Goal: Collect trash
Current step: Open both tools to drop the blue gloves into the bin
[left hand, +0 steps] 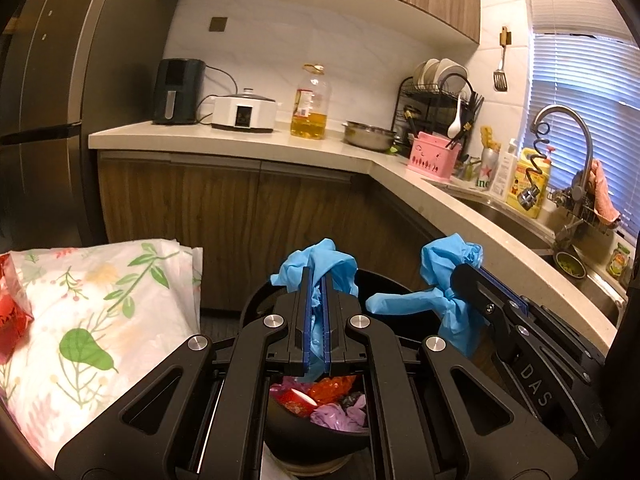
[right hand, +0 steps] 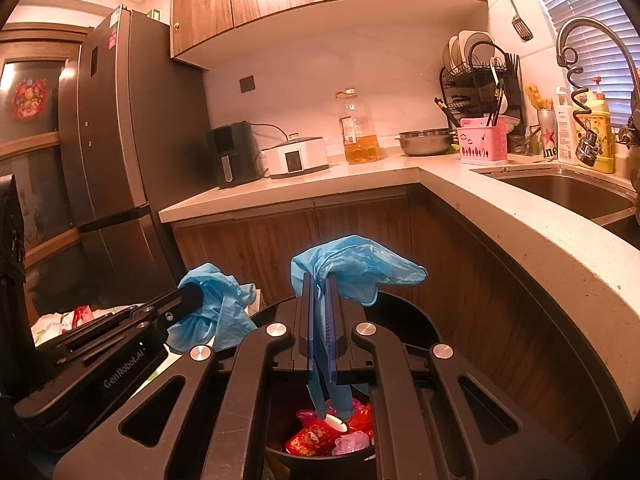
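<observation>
- "DAS" ran in pale letters along the black body of the right gripper (left hand: 460,276), seen from the left wrist.
- "GenRobot.AI" stood on the side of the left gripper (right hand: 192,298), seen from the right wrist.
- Can (right hand: 549,136) with red star showed "ine", probably part of Heineken.

— How do the two black two-finger grippers stand?

— The left gripper (left hand: 318,280) points forward and slightly downward, its blue-padded jaws pressed together on a crumpled blue plastic glove (left hand: 320,260).

— And the other?

— The right gripper (right hand: 319,286) sits just beside it, angled likewise, jaws clamped on a second blue plastic glove (right hand: 356,264).
</observation>
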`<state>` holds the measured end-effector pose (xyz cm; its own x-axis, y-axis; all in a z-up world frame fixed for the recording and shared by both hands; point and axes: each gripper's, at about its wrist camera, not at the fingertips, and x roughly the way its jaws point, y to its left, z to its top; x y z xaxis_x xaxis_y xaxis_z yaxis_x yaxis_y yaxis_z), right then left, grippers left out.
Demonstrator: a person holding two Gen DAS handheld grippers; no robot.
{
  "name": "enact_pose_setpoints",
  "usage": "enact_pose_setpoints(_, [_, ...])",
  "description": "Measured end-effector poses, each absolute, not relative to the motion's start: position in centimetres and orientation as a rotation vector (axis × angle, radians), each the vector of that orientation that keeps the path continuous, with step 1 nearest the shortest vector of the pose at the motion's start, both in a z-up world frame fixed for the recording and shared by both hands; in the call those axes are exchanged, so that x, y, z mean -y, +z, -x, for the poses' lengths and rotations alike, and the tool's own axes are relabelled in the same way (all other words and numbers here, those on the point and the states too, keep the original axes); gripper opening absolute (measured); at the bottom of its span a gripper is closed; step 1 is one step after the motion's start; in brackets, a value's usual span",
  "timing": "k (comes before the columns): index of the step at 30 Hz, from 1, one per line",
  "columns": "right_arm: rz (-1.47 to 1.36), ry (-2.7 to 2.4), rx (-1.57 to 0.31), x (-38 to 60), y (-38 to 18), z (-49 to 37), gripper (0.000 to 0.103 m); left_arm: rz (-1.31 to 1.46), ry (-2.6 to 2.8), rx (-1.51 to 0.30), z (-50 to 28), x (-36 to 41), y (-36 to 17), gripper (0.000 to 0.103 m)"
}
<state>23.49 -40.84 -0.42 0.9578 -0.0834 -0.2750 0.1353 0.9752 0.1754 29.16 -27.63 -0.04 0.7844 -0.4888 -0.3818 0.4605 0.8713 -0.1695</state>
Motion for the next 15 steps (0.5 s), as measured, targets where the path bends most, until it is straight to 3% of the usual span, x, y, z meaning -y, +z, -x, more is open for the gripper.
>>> enact_pose_setpoints(12, [-0.214,-0.1,-0.317,42.0,-1.3,-24.8,0.007,0.051,-0.524,-0.467,-30.4,28.9,-1.5,0.004])
enact_pose_setpoints(15, [-0.224,-0.095,-0.336,42.3,-1.7,-25.2,0.011,0.047,-0.519,-0.476,-30.7,28.9,-1.7,0.01])
